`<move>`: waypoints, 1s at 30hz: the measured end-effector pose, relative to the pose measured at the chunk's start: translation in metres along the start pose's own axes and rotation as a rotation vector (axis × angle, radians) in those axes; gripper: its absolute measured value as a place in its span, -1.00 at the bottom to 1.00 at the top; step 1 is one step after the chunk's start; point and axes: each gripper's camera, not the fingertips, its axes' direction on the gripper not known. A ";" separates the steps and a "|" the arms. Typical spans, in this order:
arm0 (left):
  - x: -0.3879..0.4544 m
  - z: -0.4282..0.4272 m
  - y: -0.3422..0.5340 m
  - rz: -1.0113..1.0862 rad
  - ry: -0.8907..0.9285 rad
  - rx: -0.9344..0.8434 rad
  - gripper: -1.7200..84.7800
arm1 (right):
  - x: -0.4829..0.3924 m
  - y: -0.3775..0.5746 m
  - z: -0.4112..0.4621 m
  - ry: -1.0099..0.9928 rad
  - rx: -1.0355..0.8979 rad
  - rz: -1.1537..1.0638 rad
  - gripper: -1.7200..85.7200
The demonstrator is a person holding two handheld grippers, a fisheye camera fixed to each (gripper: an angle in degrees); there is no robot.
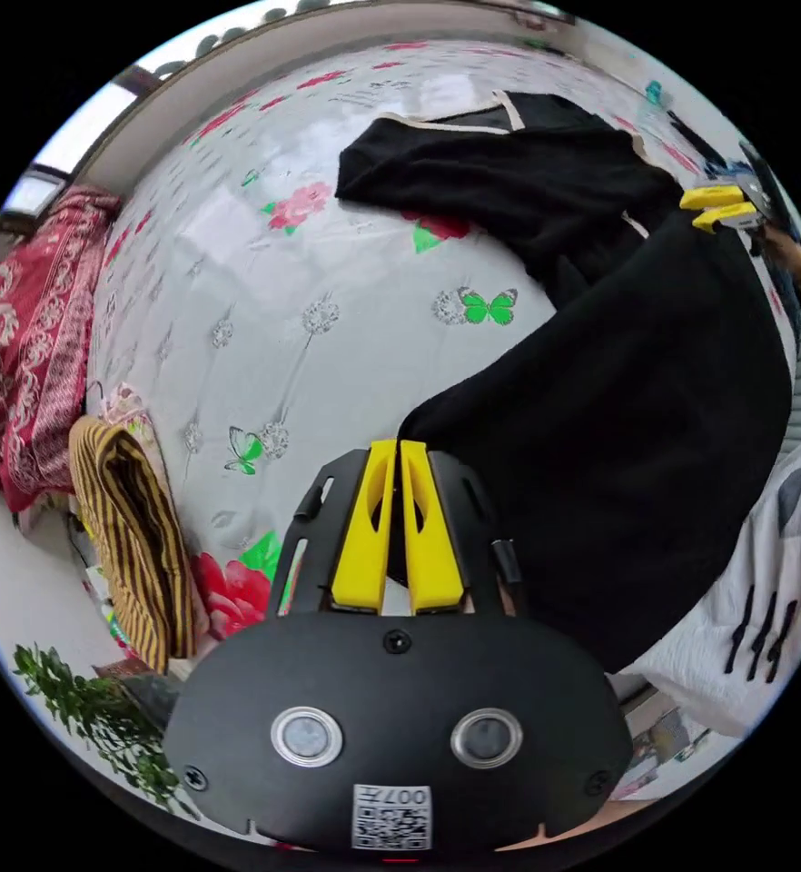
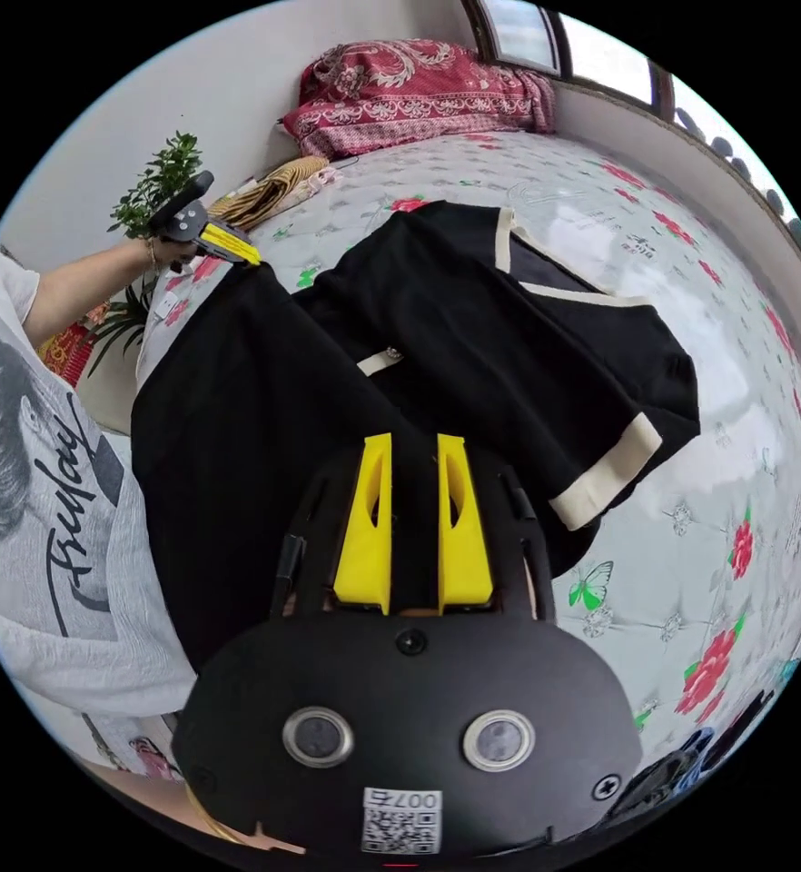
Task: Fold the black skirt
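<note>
The black skirt is stretched between my two grippers above the bed's near edge. In the left gripper view, my left gripper is shut on one corner of it, black cloth pinched at the yellow tips. My right gripper holds the far corner. In the right gripper view, the right gripper has black skirt cloth between its jaws, and the left gripper grips the other end, held by a hand. A black top with cream trim lies crumpled on the bed just beyond the skirt.
The bed has a white flowered sheet with open room past the black top. A red patterned pillow, a striped yellow-brown cloth and a green plant sit at one end. The person's white printed shirt is close by.
</note>
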 end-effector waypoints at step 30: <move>-0.206 0.086 -0.224 -0.153 0.716 0.359 -0.69 | 0.324 -0.017 -0.019 -0.337 0.223 0.336 -0.85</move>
